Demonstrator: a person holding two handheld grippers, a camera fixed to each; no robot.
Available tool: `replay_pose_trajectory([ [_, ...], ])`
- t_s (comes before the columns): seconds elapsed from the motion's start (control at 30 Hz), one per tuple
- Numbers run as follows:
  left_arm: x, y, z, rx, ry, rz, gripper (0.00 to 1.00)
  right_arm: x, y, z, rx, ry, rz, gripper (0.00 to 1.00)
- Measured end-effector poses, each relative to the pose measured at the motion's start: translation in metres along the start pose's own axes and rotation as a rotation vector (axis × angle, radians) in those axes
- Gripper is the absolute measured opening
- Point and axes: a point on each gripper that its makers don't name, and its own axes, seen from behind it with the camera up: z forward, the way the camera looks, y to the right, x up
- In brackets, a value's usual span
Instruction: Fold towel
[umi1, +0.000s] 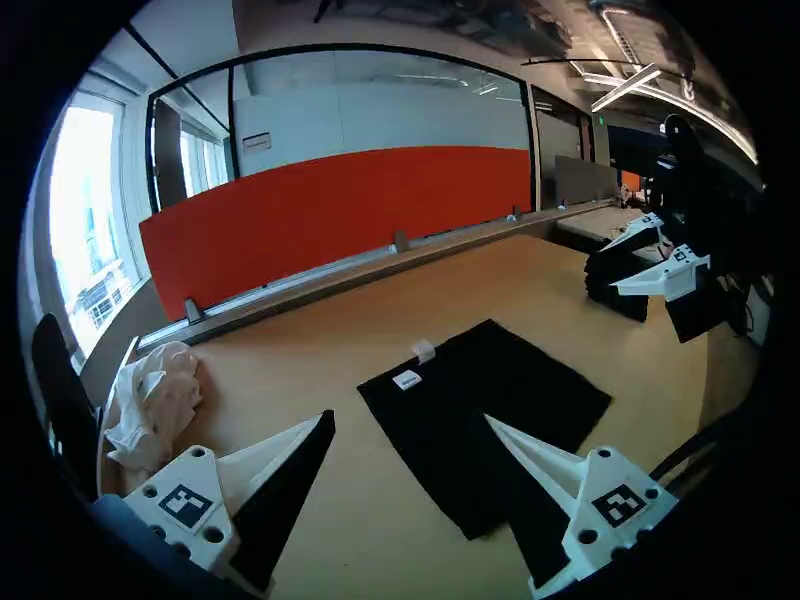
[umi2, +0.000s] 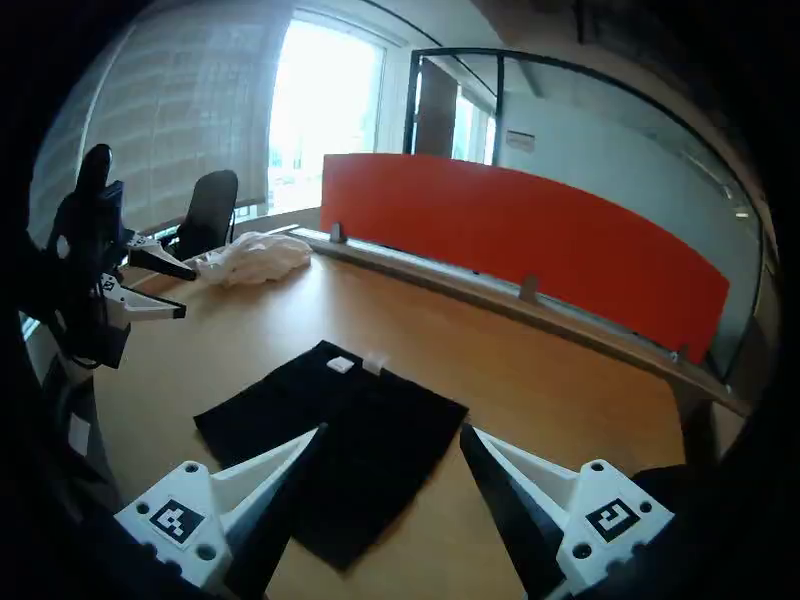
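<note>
**We hold both claws wide open and empty over a black towel on the table.**

In the left gripper view, the left gripper (umi1: 406, 417) has its fingers spread far apart and grips nothing. The towel (umi1: 500, 390) lies flat on the wooden table (umi1: 380, 520) just beyond them, and the right finger hides its near corner. In the right gripper view, the right gripper (umi2: 393, 430) gapes as wide, also empty, and both fingers cover the towel's near edges. The towel is black on black, so we cannot tell how many layers it has. A small white tag (umi1: 407, 379) sits at its far edge. A crumpled white cloth (umi1: 150, 400) at the table's far left is partly cut off by the left finger. The hands holding the grippers are too dark to make out.
</note>
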Motion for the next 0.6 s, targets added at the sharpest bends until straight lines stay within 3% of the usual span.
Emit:
replay_pose_trajectory([
  [0.6,-0.067,0.027,0.016,-0.05,-0.115,0.014,0.99,-0.057,-0.021,0.022,0.043,-0.092,-0.008,1.0],
])
